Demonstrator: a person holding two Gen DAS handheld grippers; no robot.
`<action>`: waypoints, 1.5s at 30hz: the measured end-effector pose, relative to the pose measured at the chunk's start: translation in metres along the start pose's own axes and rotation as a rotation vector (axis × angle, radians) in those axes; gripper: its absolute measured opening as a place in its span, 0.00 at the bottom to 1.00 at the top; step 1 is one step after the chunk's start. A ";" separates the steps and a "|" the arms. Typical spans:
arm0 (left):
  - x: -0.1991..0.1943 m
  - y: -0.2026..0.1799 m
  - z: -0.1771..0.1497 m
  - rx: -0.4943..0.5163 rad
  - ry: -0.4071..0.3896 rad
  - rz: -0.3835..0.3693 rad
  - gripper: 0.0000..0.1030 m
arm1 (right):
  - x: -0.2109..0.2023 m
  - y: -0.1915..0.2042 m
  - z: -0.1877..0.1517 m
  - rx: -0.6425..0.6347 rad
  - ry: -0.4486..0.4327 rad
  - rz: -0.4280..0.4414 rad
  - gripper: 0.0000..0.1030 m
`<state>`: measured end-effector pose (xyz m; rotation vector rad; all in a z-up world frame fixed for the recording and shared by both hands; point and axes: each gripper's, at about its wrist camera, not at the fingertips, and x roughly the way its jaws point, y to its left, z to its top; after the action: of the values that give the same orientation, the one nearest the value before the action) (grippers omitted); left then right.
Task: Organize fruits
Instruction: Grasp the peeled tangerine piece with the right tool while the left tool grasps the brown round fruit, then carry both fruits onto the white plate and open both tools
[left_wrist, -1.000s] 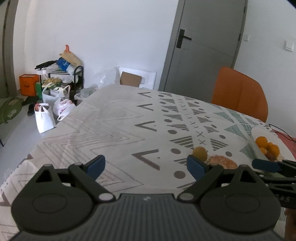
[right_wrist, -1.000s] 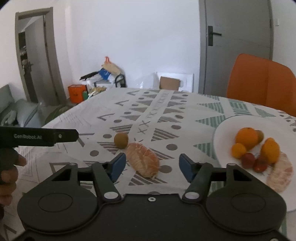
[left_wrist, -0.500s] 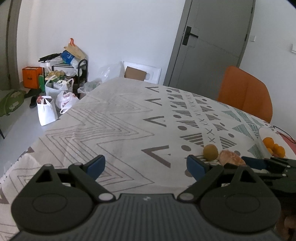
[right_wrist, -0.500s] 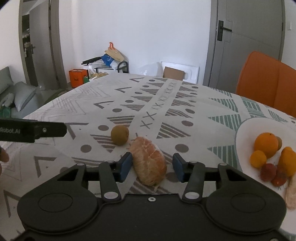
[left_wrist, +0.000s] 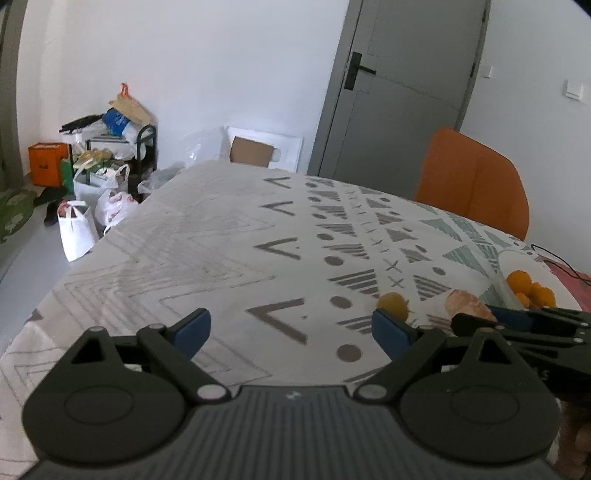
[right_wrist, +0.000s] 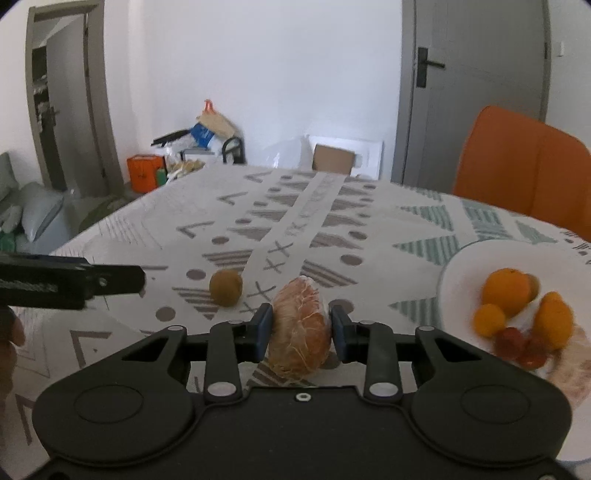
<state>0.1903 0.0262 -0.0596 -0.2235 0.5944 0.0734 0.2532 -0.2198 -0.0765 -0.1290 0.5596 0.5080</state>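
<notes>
Right wrist: right gripper (right_wrist: 301, 326) closing on the pomelo (right_wrist: 300, 328).
Pads just drawn in against both sides, pomelo between them on the cloth; kiwi (right_wrist: 225, 287) left, plate (right_wrist: 458, 266) right, likely the destination.
Left wrist: left gripper (left_wrist: 291, 326) wide open, empty, waiting; kiwi (left_wrist: 393, 304) just beyond its right pad.

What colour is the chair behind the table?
Orange. The chair shows best in the right wrist view, standing beyond the table's far right edge.
</notes>
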 end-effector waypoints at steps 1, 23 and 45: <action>0.000 -0.003 0.001 0.005 -0.005 -0.003 0.90 | -0.003 -0.002 0.000 0.005 -0.007 -0.004 0.31; 0.037 -0.061 0.009 0.129 0.029 -0.125 0.60 | -0.052 -0.048 -0.003 0.155 -0.115 -0.129 0.31; 0.027 -0.118 0.014 0.229 0.007 -0.229 0.23 | -0.089 -0.111 -0.029 0.270 -0.148 -0.317 0.31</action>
<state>0.2364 -0.0855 -0.0416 -0.0688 0.5758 -0.2161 0.2298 -0.3617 -0.0555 0.0767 0.4469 0.1295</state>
